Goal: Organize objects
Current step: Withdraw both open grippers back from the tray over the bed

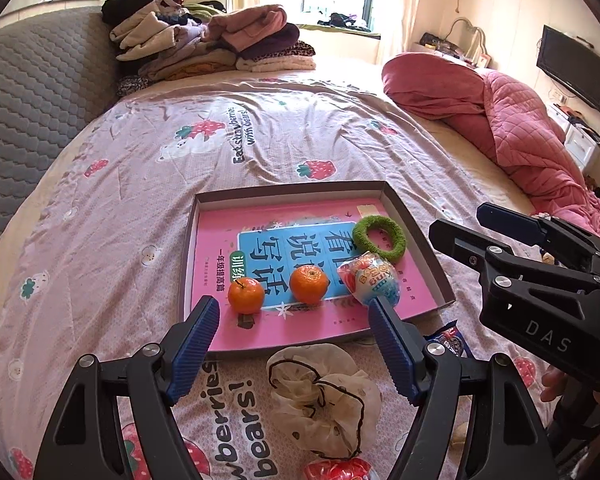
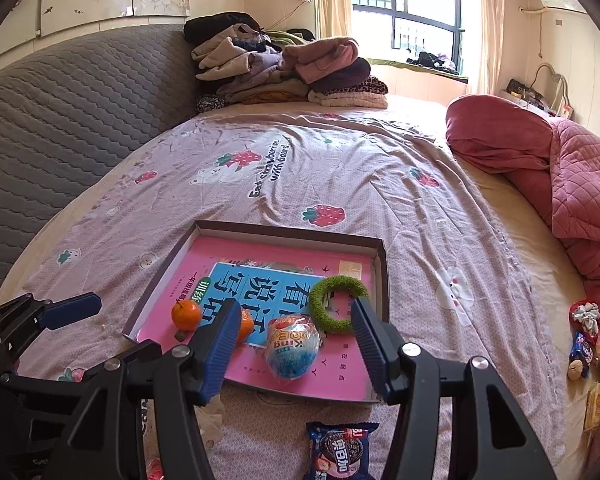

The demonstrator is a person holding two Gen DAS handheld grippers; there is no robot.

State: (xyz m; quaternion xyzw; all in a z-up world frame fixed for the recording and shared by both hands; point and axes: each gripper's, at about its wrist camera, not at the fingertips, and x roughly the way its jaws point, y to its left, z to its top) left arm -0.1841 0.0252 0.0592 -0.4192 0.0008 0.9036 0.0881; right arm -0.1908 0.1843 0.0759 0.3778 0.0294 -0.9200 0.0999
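A shallow grey box (image 1: 440, 276) (image 2: 382, 276) lies on the bed with a pink book covering its floor. On the book sit two tangerines (image 1: 246, 295) (image 1: 309, 283), a foil-wrapped egg (image 1: 370, 280) (image 2: 293, 354) and a green fuzzy ring (image 1: 380, 238) (image 2: 340, 310). A cream scrunchie (image 1: 320, 396) lies in front of the box, and an Oreo packet (image 2: 340, 450) lies nearby. My left gripper (image 1: 293, 306) hangs open over the box's near edge, holding nothing. Open too, my right gripper (image 2: 295, 306) is above the egg and empty.
Folded clothes (image 1: 204, 36) are piled at the far side by a grey padded headboard (image 1: 32, 92). A pink quilt (image 2: 560, 184) is bunched on the right. Small snacks and a scrunchie (image 2: 584, 336) lie by the quilt. A red foil item (image 1: 336, 470) lies near the bottom edge.
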